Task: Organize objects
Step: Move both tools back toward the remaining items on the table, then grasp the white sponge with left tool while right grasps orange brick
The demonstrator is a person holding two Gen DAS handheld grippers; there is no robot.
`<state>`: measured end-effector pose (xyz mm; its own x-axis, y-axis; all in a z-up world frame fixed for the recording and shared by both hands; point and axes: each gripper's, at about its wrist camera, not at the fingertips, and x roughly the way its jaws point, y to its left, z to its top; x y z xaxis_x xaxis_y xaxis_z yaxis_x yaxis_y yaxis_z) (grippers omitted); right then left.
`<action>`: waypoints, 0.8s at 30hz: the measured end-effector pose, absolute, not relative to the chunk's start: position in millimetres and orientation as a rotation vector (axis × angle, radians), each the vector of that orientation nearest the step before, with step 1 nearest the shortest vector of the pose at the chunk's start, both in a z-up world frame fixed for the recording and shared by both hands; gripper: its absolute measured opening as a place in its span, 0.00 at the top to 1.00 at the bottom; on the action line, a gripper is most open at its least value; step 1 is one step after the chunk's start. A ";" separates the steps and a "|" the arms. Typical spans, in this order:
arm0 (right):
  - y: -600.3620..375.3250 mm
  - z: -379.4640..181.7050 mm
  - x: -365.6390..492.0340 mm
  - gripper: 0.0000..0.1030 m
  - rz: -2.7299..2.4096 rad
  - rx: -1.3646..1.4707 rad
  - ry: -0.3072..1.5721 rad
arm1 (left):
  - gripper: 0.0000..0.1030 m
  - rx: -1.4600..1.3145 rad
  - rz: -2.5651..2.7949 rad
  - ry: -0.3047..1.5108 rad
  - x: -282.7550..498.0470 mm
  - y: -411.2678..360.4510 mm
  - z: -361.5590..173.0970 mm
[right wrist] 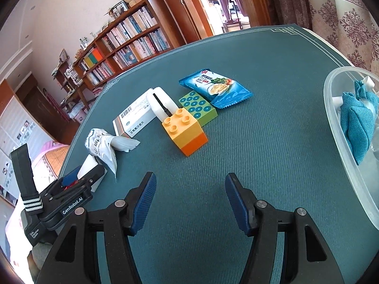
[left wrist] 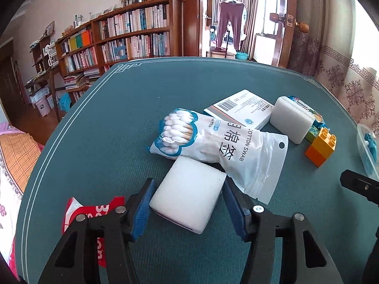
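Note:
A white sponge block (left wrist: 189, 194) lies on the teal table mat (left wrist: 118, 130), and my left gripper (left wrist: 188, 184) is shut on it, with a blue pad against each side. A bag of cotton swabs (left wrist: 213, 142) rests partly over the block's far edge. Behind it lie a white medicine box (left wrist: 239, 111), a second white sponge (left wrist: 291, 120) and a yellow-orange toy brick (left wrist: 321, 145). My right gripper (right wrist: 190, 177) hovers open over bare mat, nothing between its fingers, a short way in front of the toy brick (right wrist: 184, 132).
A clear plastic tub (right wrist: 343, 146) holding a teal cloth (right wrist: 357, 123) stands at the right edge. A green dotted block (right wrist: 199, 108) and a blue snack packet (right wrist: 215, 87) lie beyond the brick. A red packet (left wrist: 94, 210) lies left of my left gripper.

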<state>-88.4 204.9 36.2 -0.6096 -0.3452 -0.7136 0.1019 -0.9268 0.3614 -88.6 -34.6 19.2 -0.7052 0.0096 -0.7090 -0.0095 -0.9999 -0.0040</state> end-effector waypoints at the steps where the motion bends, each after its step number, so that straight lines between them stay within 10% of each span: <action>1: 203.9 36.4 -90.2 0.40 -2.584 1.226 -0.413 | 0.43 -1.185 2.901 0.007 -85.9 -34.2 20.6; 24: 178.6 32.1 -146.0 0.41 -2.632 1.183 -0.288 | 0.45 -0.998 2.890 0.022 -64.3 -18.2 34.5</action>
<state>-146.0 178.6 32.1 -0.6432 -0.2968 -0.7059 0.1371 -0.9515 0.2752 -64.3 -18.2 34.5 -0.7836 0.0749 -0.6167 -0.0841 -0.9964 -0.0141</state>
